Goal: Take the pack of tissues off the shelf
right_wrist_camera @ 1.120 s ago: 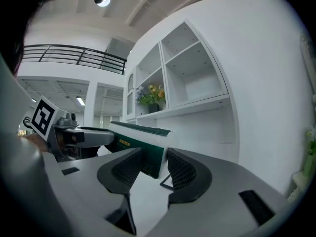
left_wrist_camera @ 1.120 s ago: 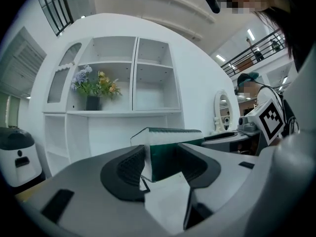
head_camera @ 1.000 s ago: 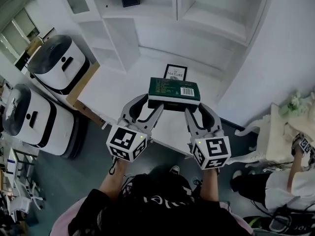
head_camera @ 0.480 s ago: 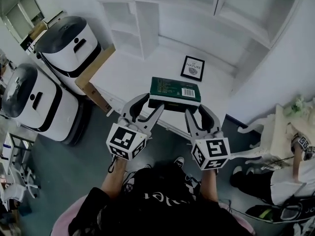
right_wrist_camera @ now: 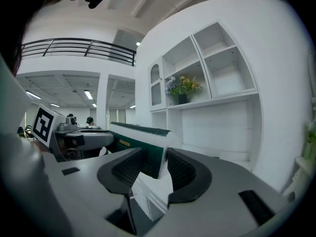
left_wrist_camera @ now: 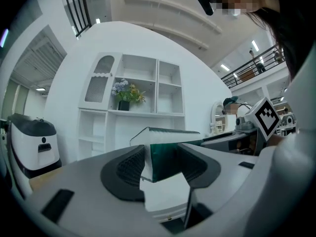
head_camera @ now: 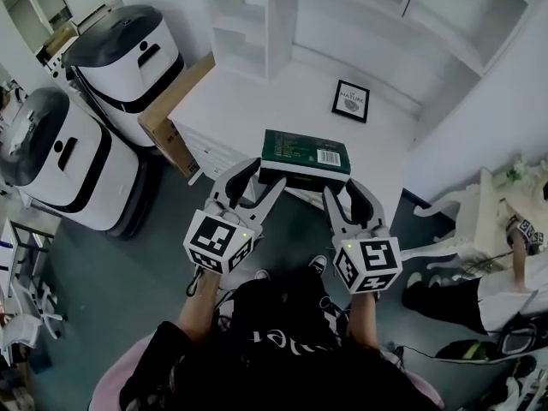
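Holding the pack of tissues (head_camera: 304,154) at my 12 o'clock, one end in the left gripper (head_camera: 259,181) and the other in the right gripper (head_camera: 347,195). Both pairs of jaws are closed on its short ends, and each gripper view shows a green corner pinched between the pads.

Spotter: So is it off the shelf?

Me: I judge yes. It hangs in the air, touching nothing but the jaws. The shelf (head_camera: 248,32) sits well beyond it at 11 o'clock, and the white counter (head_camera: 257,110) lies below and past it. The lift itself looks done. What's left, I think, is bringing it to wherever it goes, and I can't see that place.

Spotter: What's around you?

Me: The counter's front edge runs just under the pack, so dropping straight down risks clipping it. A small picture frame (head_camera: 351,101) stands on the counter at 1 o'clock, well apart from the pack. A cardboard box (head_camera: 171,114) leans by the counter's corner at 10 o'clock, with two white machines (head_camera: 120,58) beyond it.

Spotter: And to the right?

Me: A white chair (head_camera: 454,221) at 3 o'clock and a person (head_camera: 514,289) at 4 o'clock make that side tight. Bare floor at 8 o'clock and straight back toward me looks like the open room.
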